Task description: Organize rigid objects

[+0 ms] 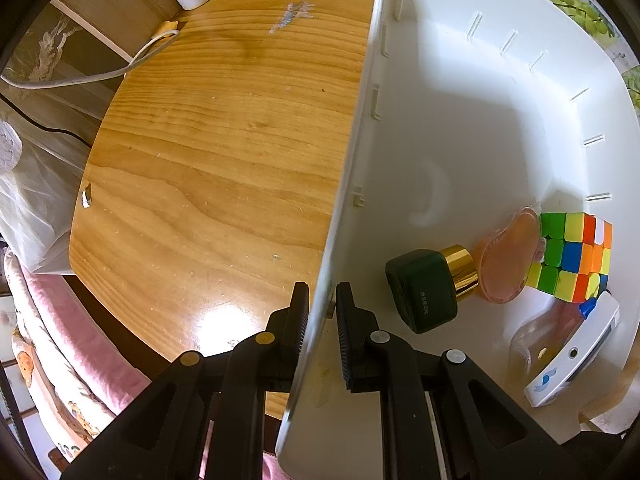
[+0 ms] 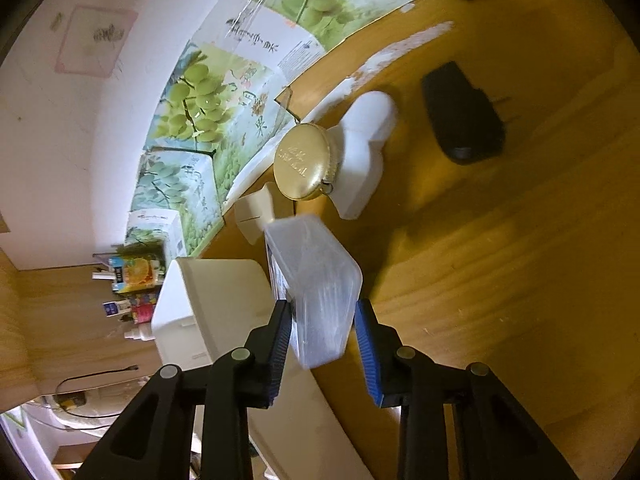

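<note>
Left to right: your left claw (image 1: pixel 322 300) is clenched on the near wall of the white bin (image 1: pixel 460 128), steadying it on the bench (image 1: pixel 224 152). Already inside lie a dark green bottle (image 1: pixel 424 288) with gold cap, a pink disc (image 1: pixel 506 258), a colour cube (image 1: pixel 576 256) and a white device (image 1: pixel 572 354); that much appears done. Your right claw (image 2: pixel 322 324) grasps a clear, hard-edged plastic case (image 2: pixel 316 280), held above the bench. Left out on the bench: gold compact (image 2: pixel 306 162), white bottle (image 2: pixel 366 152), black charger (image 2: pixel 462 114).
</note>
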